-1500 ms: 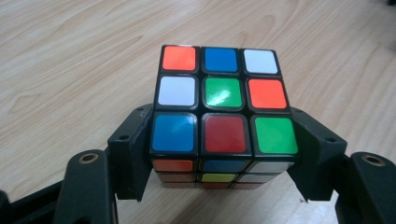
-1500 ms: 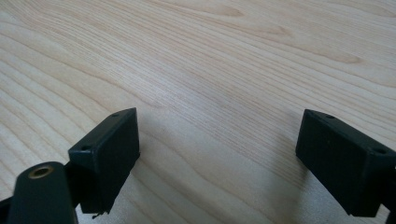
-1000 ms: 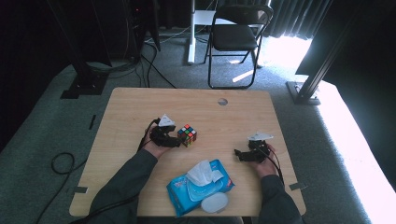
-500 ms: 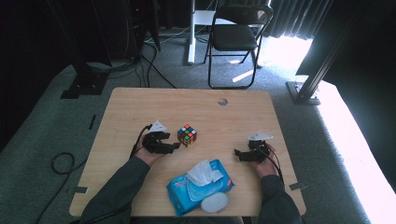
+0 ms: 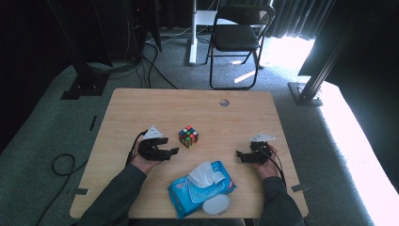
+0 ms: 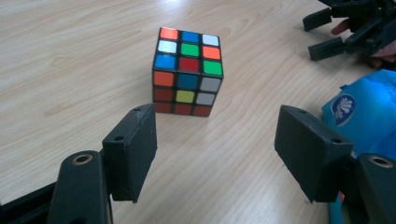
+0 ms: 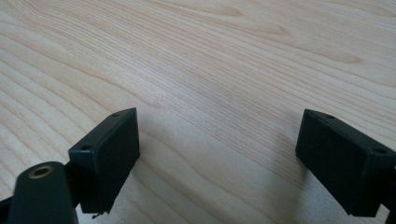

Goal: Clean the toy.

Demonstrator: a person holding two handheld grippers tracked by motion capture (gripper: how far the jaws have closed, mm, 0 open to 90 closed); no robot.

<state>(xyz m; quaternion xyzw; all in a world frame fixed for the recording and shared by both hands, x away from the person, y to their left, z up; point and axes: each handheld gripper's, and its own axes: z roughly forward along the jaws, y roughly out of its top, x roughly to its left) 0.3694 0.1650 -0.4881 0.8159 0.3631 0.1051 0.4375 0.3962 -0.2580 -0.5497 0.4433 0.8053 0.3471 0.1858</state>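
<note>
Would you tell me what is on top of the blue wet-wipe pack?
A crumpled white wipe sticks up out of the blue wet-wipe pack, and its white oval lid lies flipped open at the near end. The wipes inside stay covered.

Left tool (image 5: 173, 151) low over bench (image 5: 141, 108), jaws spread wide, nothing between. Right tool (image 5: 239, 155) likewise agape, empty, pointing inward. Forearms enter from below.
</note>
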